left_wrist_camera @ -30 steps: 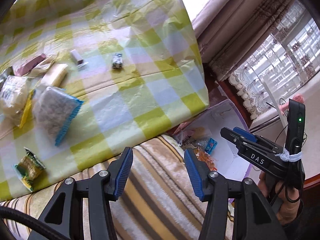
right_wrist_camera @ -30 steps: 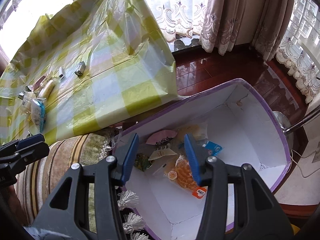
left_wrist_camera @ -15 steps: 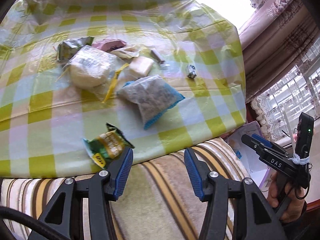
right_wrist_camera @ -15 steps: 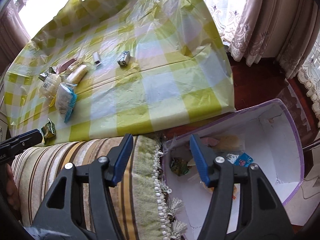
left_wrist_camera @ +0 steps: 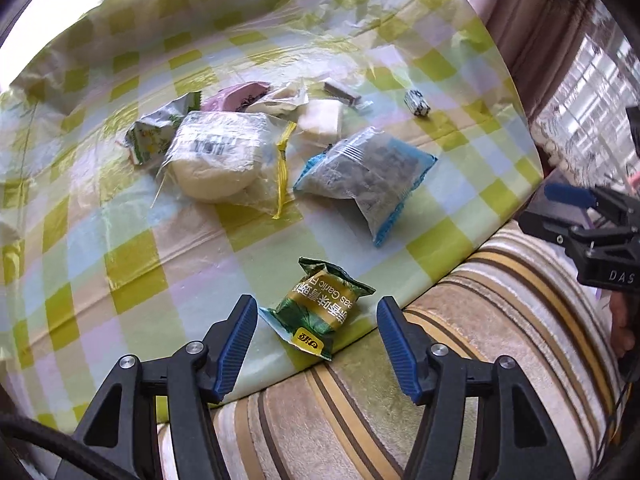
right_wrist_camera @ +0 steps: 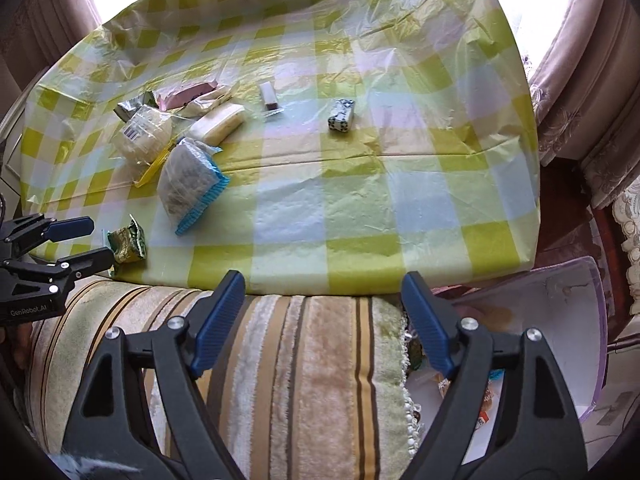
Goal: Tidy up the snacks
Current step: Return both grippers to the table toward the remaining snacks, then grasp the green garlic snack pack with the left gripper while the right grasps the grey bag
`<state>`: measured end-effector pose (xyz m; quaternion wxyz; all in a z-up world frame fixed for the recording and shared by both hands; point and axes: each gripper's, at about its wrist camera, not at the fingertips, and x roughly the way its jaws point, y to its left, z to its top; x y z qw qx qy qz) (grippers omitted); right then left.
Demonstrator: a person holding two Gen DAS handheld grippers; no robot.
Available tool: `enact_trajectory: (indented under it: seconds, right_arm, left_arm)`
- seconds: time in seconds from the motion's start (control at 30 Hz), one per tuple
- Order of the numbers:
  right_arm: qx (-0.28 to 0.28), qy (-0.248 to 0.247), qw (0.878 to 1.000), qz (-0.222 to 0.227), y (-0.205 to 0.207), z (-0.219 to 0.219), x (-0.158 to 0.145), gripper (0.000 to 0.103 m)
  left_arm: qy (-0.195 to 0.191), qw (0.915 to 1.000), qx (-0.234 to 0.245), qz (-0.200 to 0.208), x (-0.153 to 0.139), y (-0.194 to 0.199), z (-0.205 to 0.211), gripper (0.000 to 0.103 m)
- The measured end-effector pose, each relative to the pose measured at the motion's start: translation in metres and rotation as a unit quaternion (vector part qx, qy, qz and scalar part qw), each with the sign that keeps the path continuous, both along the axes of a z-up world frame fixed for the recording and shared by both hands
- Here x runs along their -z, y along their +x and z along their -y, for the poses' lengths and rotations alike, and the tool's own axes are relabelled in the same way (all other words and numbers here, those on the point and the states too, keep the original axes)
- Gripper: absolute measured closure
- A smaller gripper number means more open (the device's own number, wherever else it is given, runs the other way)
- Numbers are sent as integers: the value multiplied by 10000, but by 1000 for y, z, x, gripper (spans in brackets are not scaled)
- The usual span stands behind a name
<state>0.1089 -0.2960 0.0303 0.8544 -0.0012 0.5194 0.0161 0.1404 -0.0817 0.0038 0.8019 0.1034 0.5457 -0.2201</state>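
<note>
The left gripper (left_wrist_camera: 312, 324), jaws opening and touching nothing, brackets the green snack packet (left_wrist_camera: 320, 312) at the tablecloth (left_wrist_camera: 132, 248) edge (seemingly still above it). The right gripper (right_wrist_camera: 320, 320) opens empty over the striped cushion (right_wrist_camera: 304, 380).

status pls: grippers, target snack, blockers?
Left gripper opening around green pea packet, fingers clear. Right gripper opening, empty, above striped cushion. No blockers.

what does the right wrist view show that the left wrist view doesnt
Only the right wrist view: the white purple-rimmed box beside the striped cushion, snacks inside.

Only the left wrist view: the printed label on the green-gold garlic peas packet, lying between the left gripper's opening jaws.

Both: the green-checked tablecloth, the blue-edged clear bag and the peas packet.
</note>
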Motion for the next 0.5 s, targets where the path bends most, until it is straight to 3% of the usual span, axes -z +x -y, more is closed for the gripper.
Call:
enact_trajectory:
  seconds: [0.2,0.33,0.4,0.5]
  right_arm:
    - [-306,-131,9994,-68,11,-25,3,19]
    - [-524,-218,9983,-98,20,-42,6,19]
    - [-608,-254,9978,-97,25,-49,6,17]
    - [-720,-356,9967,-74,33,-61,8,16]
  left_arm:
    - [254,9975,652,-84,15,11,16,40]
    - [558,9957,736,-110,28,16,18,42]
    - [428,9964,706,-169,30,18,15,51]
    - [262,9972,674,-203,30,19,10,55]
